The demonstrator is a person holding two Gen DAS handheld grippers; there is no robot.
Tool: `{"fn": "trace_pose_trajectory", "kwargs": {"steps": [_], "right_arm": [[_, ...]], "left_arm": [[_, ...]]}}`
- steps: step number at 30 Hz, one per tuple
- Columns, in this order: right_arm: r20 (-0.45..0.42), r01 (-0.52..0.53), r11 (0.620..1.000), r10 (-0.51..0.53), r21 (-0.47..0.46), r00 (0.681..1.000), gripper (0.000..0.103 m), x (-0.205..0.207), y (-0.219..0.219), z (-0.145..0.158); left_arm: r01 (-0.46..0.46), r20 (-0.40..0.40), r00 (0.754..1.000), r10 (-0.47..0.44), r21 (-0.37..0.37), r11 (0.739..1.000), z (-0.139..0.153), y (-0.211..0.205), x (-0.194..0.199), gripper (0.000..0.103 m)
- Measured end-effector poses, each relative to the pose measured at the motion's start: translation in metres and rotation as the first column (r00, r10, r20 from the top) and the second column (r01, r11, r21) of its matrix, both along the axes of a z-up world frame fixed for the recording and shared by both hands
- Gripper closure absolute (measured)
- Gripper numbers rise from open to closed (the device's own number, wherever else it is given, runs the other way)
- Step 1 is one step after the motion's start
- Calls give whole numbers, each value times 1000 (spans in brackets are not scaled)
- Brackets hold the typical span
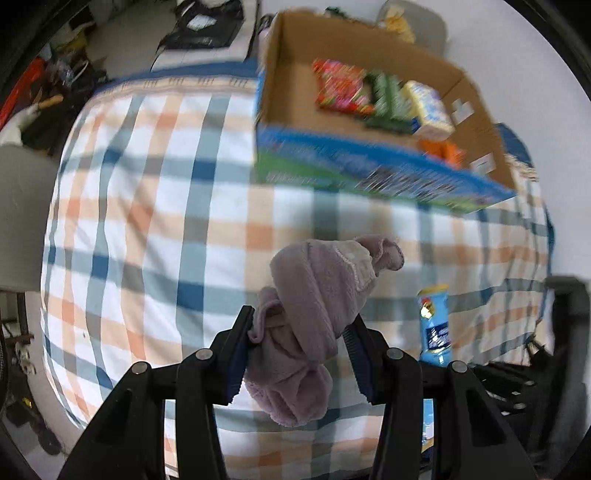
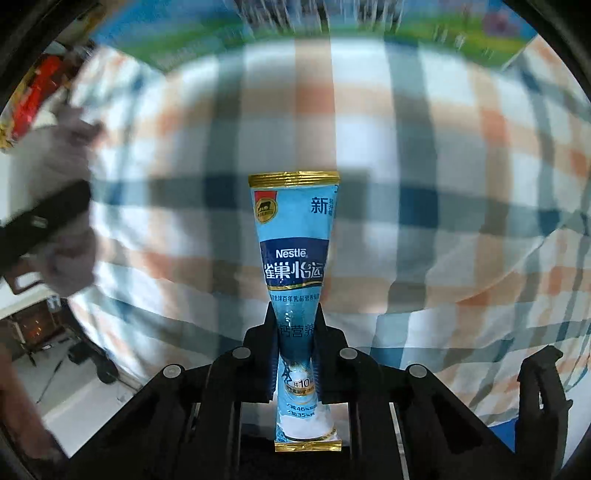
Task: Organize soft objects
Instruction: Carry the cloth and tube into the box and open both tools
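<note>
My left gripper [image 1: 301, 325] is shut on a mauve fluffy cloth [image 1: 317, 295] and holds it above the checked bedsheet [image 1: 147, 221]. My right gripper [image 2: 295, 317] is shut on a blue Nestle sachet [image 2: 295, 236], pinched at its middle, its gold-edged end pointing away. The sachet [image 1: 436, 325] also shows at the lower right of the left wrist view. The cloth and the left gripper show blurred at the left edge of the right wrist view [image 2: 66, 206]. An open cardboard box [image 1: 369, 125] with a blue and green printed side stands on the bed ahead.
The box holds several colourful packets [image 1: 384, 99]. Its printed side fills the top of the right wrist view [image 2: 295, 33]. Left of the bed lie cluttered floor items [image 1: 48, 96]. A white wall [image 1: 517, 55] is behind the box.
</note>
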State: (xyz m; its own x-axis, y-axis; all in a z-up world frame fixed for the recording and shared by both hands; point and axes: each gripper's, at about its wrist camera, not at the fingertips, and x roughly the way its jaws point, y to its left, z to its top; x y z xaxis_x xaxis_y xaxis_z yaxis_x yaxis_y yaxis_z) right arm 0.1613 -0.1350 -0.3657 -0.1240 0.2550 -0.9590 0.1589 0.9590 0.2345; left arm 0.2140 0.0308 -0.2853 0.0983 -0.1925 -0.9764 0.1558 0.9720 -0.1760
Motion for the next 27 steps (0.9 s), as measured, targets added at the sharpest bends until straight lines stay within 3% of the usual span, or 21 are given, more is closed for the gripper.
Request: {"fn": "trace_pose_trajectory", "kwargs": {"steps": [4,8,13,15,17,22,27], "right_arm": [[118,44,999,-48,31,992,87,26,-14,63],[227,120,989,-136,85,964,87,61,-41,124],[286,243,960,-275,141,918,87,105,-56,155],[285,310,935,-348,171,893,87,120,-61,153],[245,408,887,-453,215,857,87,138,-74,139],[163,585,771,-629,252,760,88,172,-97,85],[83,732,617,-778,288,623,88,185,-117,25]], "left_arm": [[27,55,998,-25,-41,999,32,-13,15,58],[57,105,993,-50,-66,996,60,-31,44,58],[57,111,993,-48,-73,996,68,-45,98,58],[42,80,996,-36,-80,996,61,-48,119,58],[34,40,999,-31,-80,996,49,-50,139,58],[-12,-92,996,4,-96,995,6,-53,179,58],[-5,-156,988,-2,-47,999,-28,-64,203,58]]}}
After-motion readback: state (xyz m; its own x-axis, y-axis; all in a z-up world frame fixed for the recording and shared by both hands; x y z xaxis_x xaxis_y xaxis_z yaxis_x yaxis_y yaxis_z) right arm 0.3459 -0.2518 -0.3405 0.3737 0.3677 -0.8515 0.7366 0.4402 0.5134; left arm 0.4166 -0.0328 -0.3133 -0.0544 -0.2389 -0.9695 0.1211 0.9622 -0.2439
